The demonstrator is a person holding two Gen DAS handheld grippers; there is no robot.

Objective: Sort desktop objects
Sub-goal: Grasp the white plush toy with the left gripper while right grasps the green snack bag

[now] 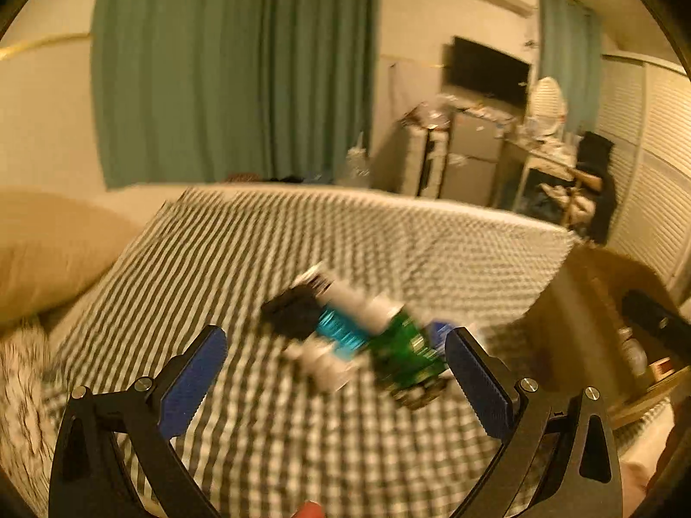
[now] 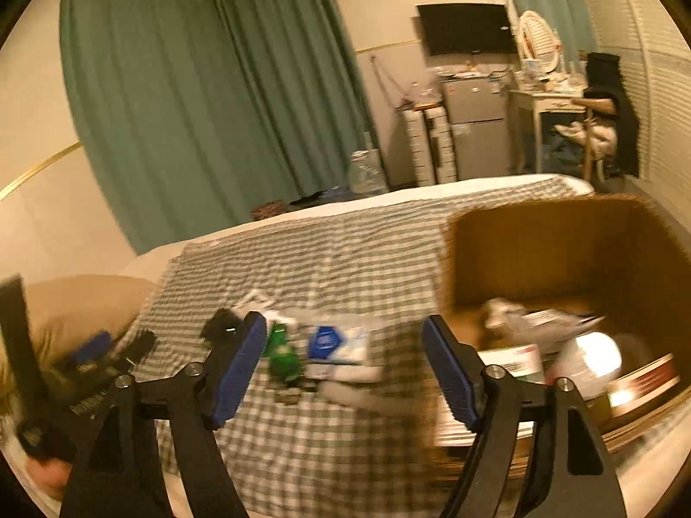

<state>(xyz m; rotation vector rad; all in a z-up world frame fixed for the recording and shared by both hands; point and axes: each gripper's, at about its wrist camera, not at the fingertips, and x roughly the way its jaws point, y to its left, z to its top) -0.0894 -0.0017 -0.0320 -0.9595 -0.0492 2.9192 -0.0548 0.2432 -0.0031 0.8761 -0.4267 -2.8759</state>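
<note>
A small heap of blurred objects lies on the checked cloth [image 1: 259, 410]: a black item [image 1: 293, 315], a teal-blue tube [image 1: 341, 332], a green bottle [image 1: 406, 354] and white packs. My left gripper [image 1: 337, 336] hovers just short of the heap, open, nothing between its blue pads [image 1: 194, 380]. In the right wrist view the green bottle [image 2: 283, 352] and a white pack with a blue label [image 2: 332, 345] lie ahead of my right gripper [image 2: 344, 323], which is open and empty. To its right stands a cardboard box [image 2: 561, 250].
The box holds papers, a white round thing [image 2: 591, 358] and a tin. A tan pillow [image 1: 52, 254] lies left of the cloth. Green curtains, a fridge, a TV and a dressing table stand beyond the bed's far edge.
</note>
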